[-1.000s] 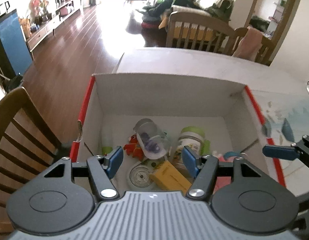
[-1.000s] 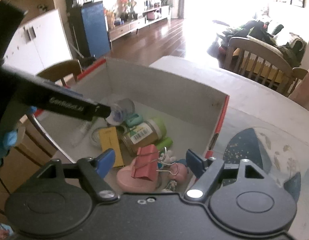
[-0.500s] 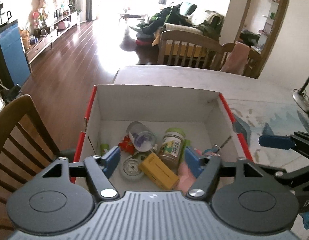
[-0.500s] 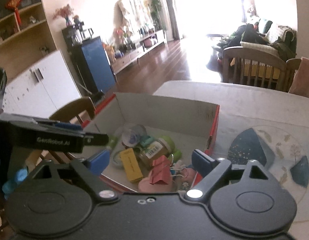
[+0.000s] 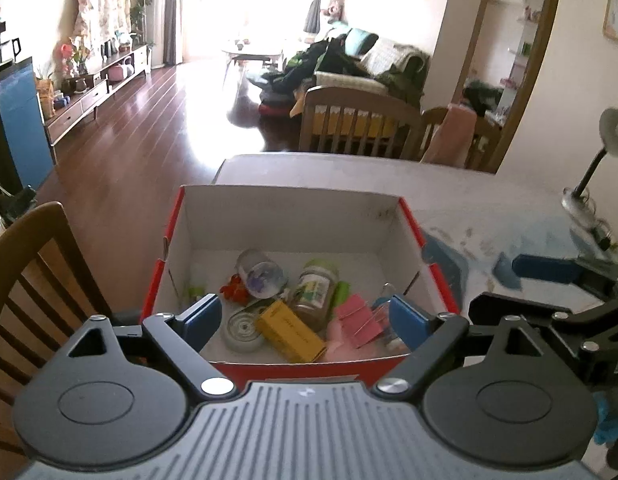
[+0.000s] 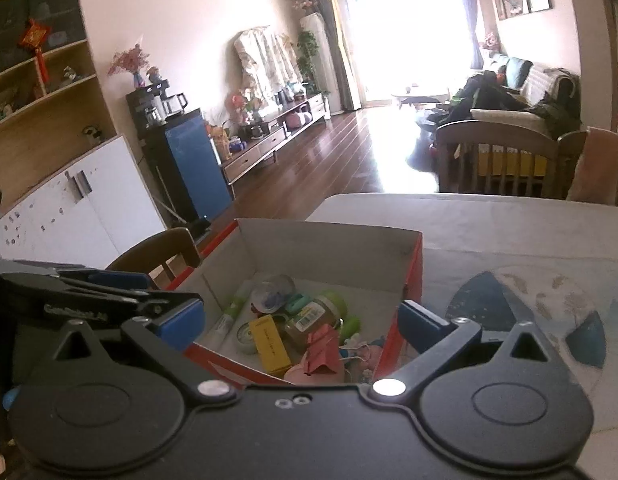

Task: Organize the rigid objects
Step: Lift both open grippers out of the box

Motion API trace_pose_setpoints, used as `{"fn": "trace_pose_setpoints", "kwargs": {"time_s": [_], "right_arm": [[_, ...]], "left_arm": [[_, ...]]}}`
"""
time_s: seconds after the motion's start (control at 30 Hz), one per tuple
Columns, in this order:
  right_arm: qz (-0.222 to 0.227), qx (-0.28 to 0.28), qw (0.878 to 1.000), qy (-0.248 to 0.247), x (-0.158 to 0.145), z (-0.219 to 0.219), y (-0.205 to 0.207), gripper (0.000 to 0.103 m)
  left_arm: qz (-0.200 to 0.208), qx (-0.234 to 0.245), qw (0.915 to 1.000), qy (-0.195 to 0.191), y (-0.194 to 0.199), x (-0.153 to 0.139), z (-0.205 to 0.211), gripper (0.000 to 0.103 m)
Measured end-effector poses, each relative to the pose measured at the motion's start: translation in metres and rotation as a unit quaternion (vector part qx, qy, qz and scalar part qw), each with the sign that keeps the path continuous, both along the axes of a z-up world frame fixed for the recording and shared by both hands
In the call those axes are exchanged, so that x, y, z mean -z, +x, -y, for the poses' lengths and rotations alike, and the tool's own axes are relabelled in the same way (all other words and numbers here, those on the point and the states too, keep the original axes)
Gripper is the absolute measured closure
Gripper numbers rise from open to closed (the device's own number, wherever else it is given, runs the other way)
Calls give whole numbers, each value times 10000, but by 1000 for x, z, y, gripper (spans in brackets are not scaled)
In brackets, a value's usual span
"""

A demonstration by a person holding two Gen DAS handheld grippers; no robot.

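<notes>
Both the left gripper (image 5: 305, 318) and right gripper (image 6: 301, 322) have withdrawn up and back from the box (image 5: 289, 216), jaws wide, empty. Its contents, such as the yellow carton (image 5: 289, 331), lie within, suggesting sorting is finished.

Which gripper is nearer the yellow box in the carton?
Left, by a small margin. The left gripper hangs open directly over the yellow box in the carton. The right gripper sits off toward the carton's right side, also open and empty.
</notes>
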State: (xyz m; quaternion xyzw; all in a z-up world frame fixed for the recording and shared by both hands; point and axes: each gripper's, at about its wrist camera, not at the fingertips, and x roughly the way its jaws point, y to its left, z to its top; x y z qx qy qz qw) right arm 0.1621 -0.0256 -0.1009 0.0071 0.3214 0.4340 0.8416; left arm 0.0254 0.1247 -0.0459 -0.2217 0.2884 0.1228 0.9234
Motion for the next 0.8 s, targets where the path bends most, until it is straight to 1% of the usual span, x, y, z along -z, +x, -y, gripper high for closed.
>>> {"fn": "trace_pose_setpoints", "kwargs": {"time_s": [0.03,0.07,0.13,0.27,0.4,0.53,0.7,0.8], "right_arm": [[-37,44,10000,34,0,3,-1,0],[-63,84,9999,66,1,5,-1,0],[-81,140,9998,97,1,9,-3,0],[-54,188,9997,157,-2,17,-8,0],[10,205,9996,178,-5,19,-16,0],[15,172,9997,198,-5,19,-21,0],[38,139,9996,222,-6,19,-25,0],[43,130,9996,230,-6,20,-28,0]], "left_arm": [[23,-27,10000,-13,-1,-1,1,2],[47,-62,10000,-19,-4,-1,1,0],[144,-109,9998,-35,-9,-2,2,0],[203,-201,9995,-112,-16,-2,5,0],[259,-258,9993,49,-26,-5,12,0],[305,-145,9991,260,-30,-9,22,0],[390,-142,9985,350,-36,-13,30,0],[449,-75,9985,320,-36,-14,31,0]]}}
